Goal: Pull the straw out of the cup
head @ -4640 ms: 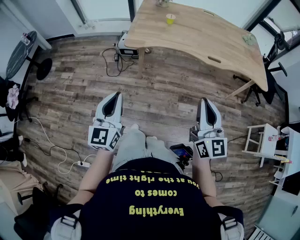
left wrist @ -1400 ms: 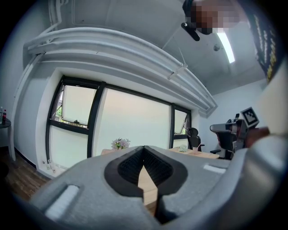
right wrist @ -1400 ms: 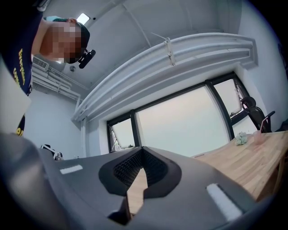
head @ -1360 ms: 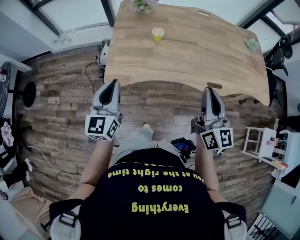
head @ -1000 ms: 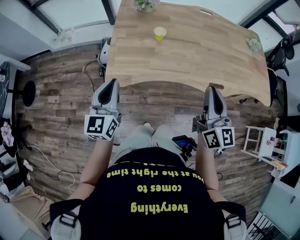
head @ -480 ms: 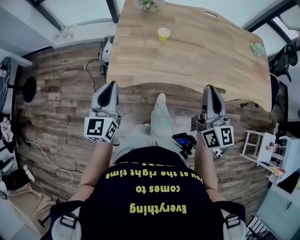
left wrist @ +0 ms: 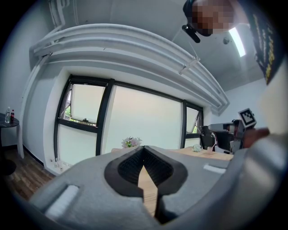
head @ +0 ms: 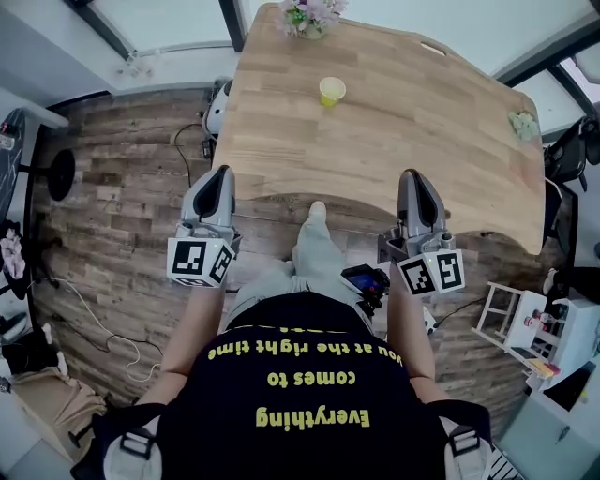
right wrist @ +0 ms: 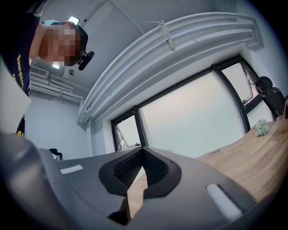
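A small yellow cup (head: 332,91) stands on the far part of the wooden table (head: 394,112); I cannot make out a straw in it at this distance. My left gripper (head: 221,173) hovers at the table's near edge on the left, level, jaws shut and empty. At the near edge further right, my right gripper (head: 413,176) is likewise shut on nothing. In the left gripper view the left gripper (left wrist: 144,148) has its tips meeting, with table wood showing below. The right gripper view shows the right gripper (right wrist: 143,149) closed the same way. Both are well short of the cup.
A vase of flowers (head: 312,16) stands at the table's far edge and a small green plant (head: 523,123) at its right end. A white stool (head: 506,314) and a dark chair (head: 567,155) are at the right. Cables (head: 94,300) lie on the plank floor at the left.
The person has walked toward the table. Both grippers, before over the floor, now reach the table's near edge, and the cup sits closer. Jaws stayed shut.
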The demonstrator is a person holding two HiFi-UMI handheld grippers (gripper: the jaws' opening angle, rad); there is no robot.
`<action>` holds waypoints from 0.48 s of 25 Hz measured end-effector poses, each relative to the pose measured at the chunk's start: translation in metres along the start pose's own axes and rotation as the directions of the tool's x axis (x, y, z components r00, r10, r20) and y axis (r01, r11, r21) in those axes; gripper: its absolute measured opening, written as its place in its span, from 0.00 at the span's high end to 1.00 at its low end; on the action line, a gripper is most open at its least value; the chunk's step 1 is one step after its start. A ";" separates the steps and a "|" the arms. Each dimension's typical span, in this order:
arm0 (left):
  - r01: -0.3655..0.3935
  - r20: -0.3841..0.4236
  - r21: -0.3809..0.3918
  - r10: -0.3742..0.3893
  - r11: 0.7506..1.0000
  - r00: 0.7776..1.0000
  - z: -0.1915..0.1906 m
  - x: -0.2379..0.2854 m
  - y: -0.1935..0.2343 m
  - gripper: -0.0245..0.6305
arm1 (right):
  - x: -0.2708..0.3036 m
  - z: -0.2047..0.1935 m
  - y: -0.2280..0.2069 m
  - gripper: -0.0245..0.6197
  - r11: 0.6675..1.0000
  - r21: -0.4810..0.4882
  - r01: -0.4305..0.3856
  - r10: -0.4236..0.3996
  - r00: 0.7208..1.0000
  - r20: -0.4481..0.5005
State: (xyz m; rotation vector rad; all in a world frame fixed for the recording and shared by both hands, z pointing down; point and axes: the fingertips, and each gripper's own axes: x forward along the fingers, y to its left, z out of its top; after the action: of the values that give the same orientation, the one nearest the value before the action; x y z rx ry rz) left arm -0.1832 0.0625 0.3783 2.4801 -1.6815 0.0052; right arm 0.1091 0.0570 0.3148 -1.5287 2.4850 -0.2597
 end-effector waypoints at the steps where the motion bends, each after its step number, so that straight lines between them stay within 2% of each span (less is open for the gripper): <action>1: -0.001 -0.001 0.000 0.001 1.000 1.000 0.001 0.008 0.001 0.96 | 0.008 0.000 -0.004 0.95 1.000 0.001 -0.006 0.006 1.000 -0.004; 12: -0.033 -0.024 -0.011 0.033 0.999 0.999 0.006 0.087 0.008 0.96 | 0.087 0.003 -0.055 0.95 0.998 0.022 -0.066 0.067 0.997 -0.042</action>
State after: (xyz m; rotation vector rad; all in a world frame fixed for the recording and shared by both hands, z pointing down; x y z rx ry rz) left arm -0.1589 -0.0211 0.3808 2.4342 -1.7081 0.0283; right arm 0.1189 -0.0458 0.3188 -1.4441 2.5522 -0.3088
